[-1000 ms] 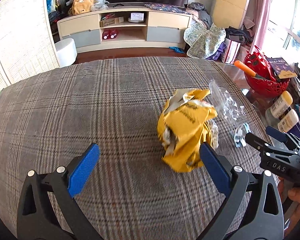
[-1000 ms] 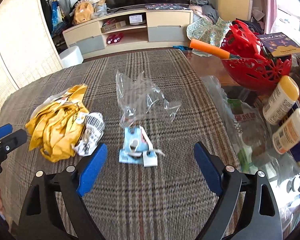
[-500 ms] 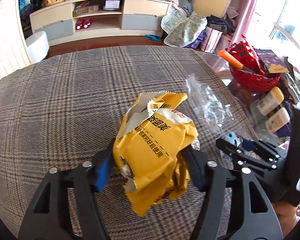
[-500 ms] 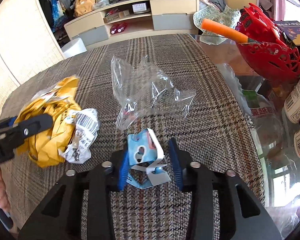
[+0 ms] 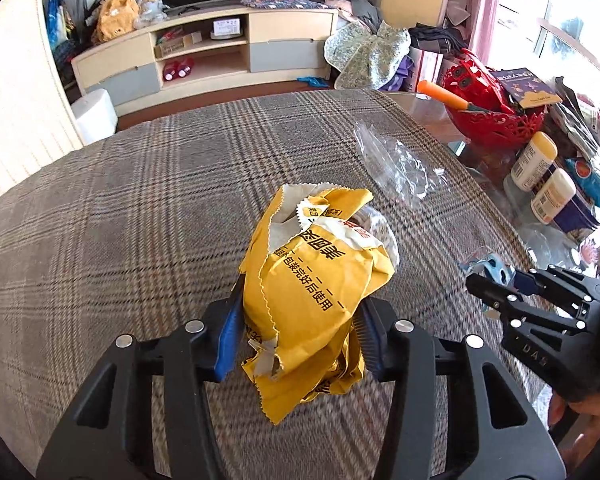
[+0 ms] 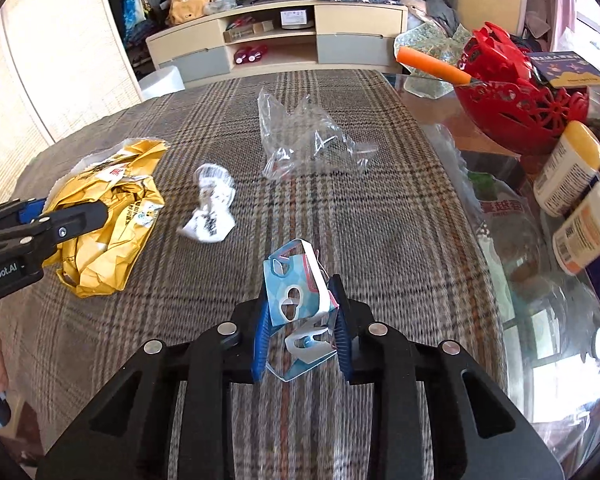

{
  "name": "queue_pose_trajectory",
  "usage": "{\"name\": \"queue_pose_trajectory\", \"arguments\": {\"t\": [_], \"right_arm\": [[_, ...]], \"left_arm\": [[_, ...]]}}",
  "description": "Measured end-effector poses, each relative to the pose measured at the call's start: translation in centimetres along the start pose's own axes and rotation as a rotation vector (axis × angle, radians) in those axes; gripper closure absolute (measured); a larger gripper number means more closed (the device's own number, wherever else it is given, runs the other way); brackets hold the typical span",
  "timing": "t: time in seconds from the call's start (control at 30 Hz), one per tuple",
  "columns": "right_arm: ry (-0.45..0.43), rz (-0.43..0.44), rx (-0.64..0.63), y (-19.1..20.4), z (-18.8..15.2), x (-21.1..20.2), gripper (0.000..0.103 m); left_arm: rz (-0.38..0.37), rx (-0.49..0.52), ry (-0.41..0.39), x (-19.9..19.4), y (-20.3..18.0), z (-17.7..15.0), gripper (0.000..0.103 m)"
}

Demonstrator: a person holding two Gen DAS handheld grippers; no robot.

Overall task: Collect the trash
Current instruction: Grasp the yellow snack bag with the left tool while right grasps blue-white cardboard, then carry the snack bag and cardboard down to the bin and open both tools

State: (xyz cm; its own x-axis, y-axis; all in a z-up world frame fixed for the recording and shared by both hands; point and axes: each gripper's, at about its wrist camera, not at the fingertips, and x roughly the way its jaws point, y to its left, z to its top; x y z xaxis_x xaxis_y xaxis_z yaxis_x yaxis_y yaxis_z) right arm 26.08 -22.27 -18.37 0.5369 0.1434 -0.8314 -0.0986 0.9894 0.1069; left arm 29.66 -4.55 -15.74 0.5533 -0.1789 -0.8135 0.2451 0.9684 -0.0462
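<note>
Left gripper (image 5: 300, 330): pads pressed into both sides of the crumpled yellow wrapper (image 5: 312, 292), which bulges up toward 12 o'clock from the grip.
Right gripper (image 6: 300, 336): pads squeezed on the blue and white cardboard scrap (image 6: 296, 296), which sticks out at 12 o'clock.
Yellow wrapper, right wrist view: at 9 o'clock over the plaid tablecloth (image 6: 380, 208).
White label scrap (image 6: 210, 210): loose on the cloth at 11 o'clock from the right gripper, between the wrapper and the cardboard.
Clear plastic bag (image 6: 308, 140): lying at 12 o'clock, well beyond the cardboard scrap.
Red basket (image 6: 524, 104): 2 o'clock, off the cloth.
</note>
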Motion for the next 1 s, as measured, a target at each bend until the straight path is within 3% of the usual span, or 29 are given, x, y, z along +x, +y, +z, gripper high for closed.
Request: {"name": "queue_pose_trajectory", "arguments": {"t": [0.3, 0.63, 0.83, 1.0], "right_arm": [[-0.033, 0.048, 0.008, 1.2, -4.5, -5.9, 0.075], [-0.074, 0.08, -0.027, 3.0, -10.5, -13.1, 0.075], [-0.074, 0.101, -0.019, 4.0, -14.5, -14.7, 0.075], [-0.061, 0.095, -0.003, 4.5, -18.0, -14.7, 0.075]], "left_arm": [[0.028, -0.017, -0.043, -7.6, -1.3, -6.4, 0.057], [-0.011, -0.003, -0.128, -15.9, -4.2, -13.4, 0.057], [-0.043, -0.01, -0.164, -18.2, -5.6, -18.5, 0.057], [-0.072, -0.039, -0.123, -16.9, -5.8, -22.8, 0.056]]}}
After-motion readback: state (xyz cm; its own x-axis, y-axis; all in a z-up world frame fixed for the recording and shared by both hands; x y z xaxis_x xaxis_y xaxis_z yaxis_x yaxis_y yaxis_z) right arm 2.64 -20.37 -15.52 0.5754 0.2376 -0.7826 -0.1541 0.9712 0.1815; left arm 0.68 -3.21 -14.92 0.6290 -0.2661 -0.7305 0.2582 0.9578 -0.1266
